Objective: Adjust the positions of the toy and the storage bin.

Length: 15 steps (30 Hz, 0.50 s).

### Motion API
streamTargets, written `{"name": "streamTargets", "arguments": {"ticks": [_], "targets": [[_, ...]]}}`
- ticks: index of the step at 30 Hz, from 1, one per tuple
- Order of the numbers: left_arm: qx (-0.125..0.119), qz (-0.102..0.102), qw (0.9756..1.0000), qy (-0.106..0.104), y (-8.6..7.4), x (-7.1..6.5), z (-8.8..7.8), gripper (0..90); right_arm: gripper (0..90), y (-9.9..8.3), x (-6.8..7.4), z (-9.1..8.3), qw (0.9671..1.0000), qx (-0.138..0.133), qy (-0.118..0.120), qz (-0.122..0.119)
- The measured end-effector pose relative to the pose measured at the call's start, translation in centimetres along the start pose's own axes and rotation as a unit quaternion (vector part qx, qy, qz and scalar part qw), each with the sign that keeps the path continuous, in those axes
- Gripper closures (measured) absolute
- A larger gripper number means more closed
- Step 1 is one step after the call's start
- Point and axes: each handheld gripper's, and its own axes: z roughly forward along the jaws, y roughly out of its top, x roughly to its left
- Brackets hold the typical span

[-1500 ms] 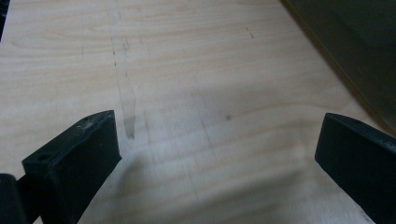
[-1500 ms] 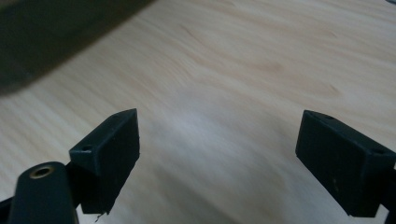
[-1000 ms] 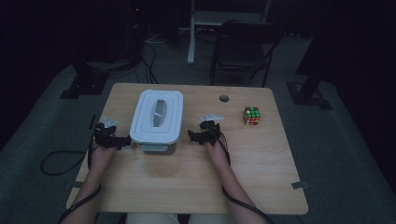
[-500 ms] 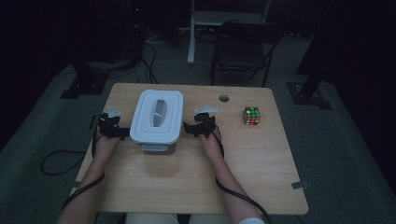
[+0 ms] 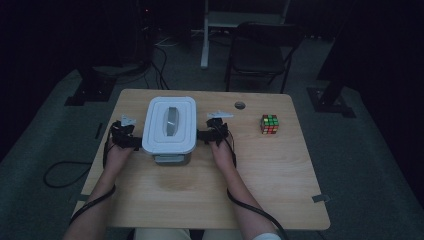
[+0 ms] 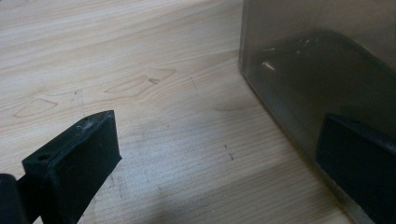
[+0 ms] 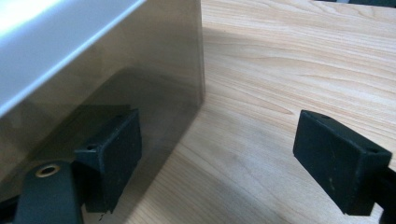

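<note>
Black jaws first: in the left gripper view your left gripper (image 6: 219, 163) has them spread wide with nothing pinched, one of them right up against the smoky wall of the lidded box (image 6: 322, 60) and the other out over bare wood. Same story in the right gripper view, where the right gripper (image 7: 224, 163) has just been closing a little but is still gaping, with one jaw beside the box wall and nothing between the pads. From the high view the box (image 5: 169, 130) sits left of centre on the wooden table (image 5: 280, 190), with a gripper at each side of it. So I'd say you're at the lining-up stage, no grip yet. Next move probably means getting each pair of jaws onto the lid edge or a side latch, evenly on both sides, so it doesn't skid. Further back there's a puzzle cube (image 5: 270, 124), well clear of all this.
</note>
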Motion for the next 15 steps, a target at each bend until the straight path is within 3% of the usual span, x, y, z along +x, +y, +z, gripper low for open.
{"name": "streamTargets", "arguments": {"ticks": [5, 9, 15], "targets": [[0.005, 0.009, 0.9999, 0.006, 0.2, -0.5, -0.1, 0.7, 15.6, -0.2, 0.0, -0.2, 1.0000, 0.000, -0.001, -0.009], [0.007, 0.030, 0.9994, 0.012, 0.6, -1.3, -0.2, 1.3, 16.2, -0.6, -0.4, -0.6, 0.9999, -0.004, 0.007, -0.006], [0.008, 0.036, 0.9993, 0.006, 0.9, -2.2, 0.1, 1.3, 16.3, -1.1, -1.1, -1.2, 1.0000, -0.002, 0.009, -0.001]]}}
